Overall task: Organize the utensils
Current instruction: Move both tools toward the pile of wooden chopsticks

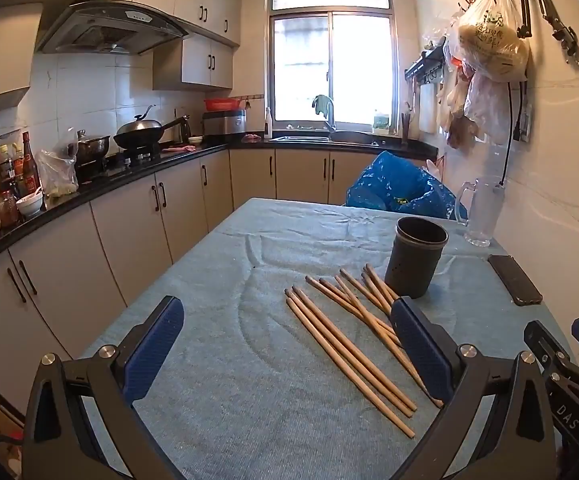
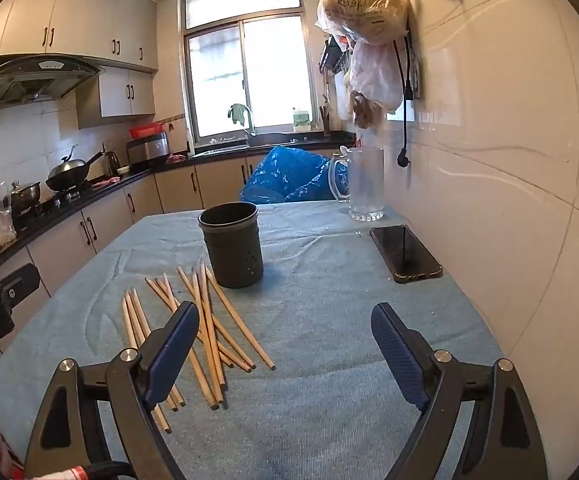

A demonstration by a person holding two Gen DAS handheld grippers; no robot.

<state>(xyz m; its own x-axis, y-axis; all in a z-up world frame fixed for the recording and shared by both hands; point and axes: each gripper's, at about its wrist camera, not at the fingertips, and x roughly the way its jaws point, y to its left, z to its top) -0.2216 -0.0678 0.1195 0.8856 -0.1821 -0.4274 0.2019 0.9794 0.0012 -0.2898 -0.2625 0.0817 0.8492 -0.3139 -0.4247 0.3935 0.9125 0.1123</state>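
Observation:
Several wooden chopsticks (image 1: pixel 349 344) lie loose on the blue-grey tablecloth (image 1: pixel 249 400), fanned out in front of a dark round utensil holder (image 1: pixel 415 262) that stands upright and looks empty. My left gripper (image 1: pixel 285 320) is open and empty above the cloth, with the chopsticks between and under its right finger. In the right wrist view the chopsticks (image 2: pixel 209 332) lie left of centre and the holder (image 2: pixel 231 244) stands behind them. My right gripper (image 2: pixel 285 328) is open and empty; its left finger overlaps the chopsticks.
A black phone (image 2: pixel 405 252) lies on the cloth by the right wall. A clear glass jug (image 2: pixel 363 184) stands at the far right corner, with a blue plastic bag (image 2: pixel 289 176) behind the table. Kitchen counters run along the left. Bags hang on the wall.

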